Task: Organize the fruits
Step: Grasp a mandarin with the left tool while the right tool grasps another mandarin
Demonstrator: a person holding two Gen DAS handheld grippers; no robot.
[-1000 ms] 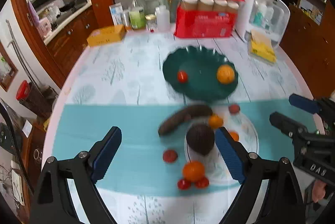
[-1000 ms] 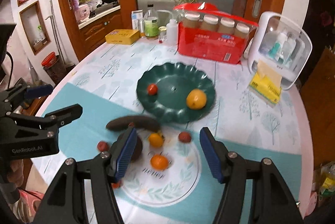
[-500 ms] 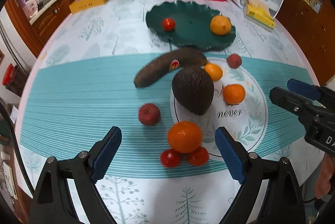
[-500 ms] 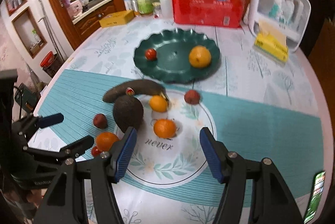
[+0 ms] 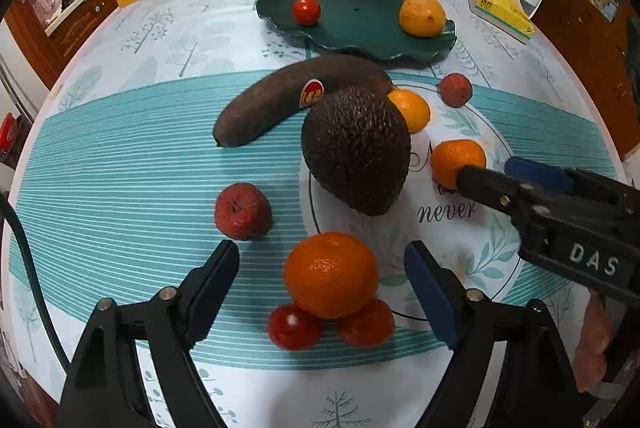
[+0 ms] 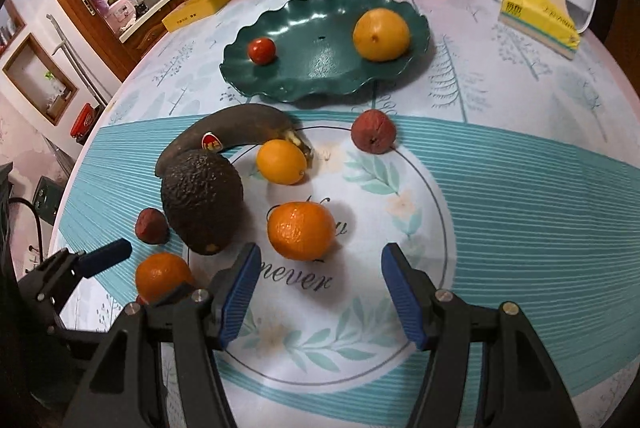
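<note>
From the left wrist, the left gripper [image 5: 322,282] is hanging with fingers apart around a tangerine [image 5: 331,274] on the counter [image 5: 120,187], which is leaning on two small tomatoes [image 5: 294,326]; closing could send those rolling.

From the right wrist, the right gripper [image 6: 316,292] is also standing apart, just short of another tangerine [image 6: 301,230]. The avocado [image 6: 202,201] beside it could get nudged. The green plate [image 6: 320,67] is sitting well beyond.

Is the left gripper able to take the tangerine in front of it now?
Probably yes. The left gripper is open and the tangerine sits between its fingers. Two cherry tomatoes touch it on the near side and may be nudged.
</note>
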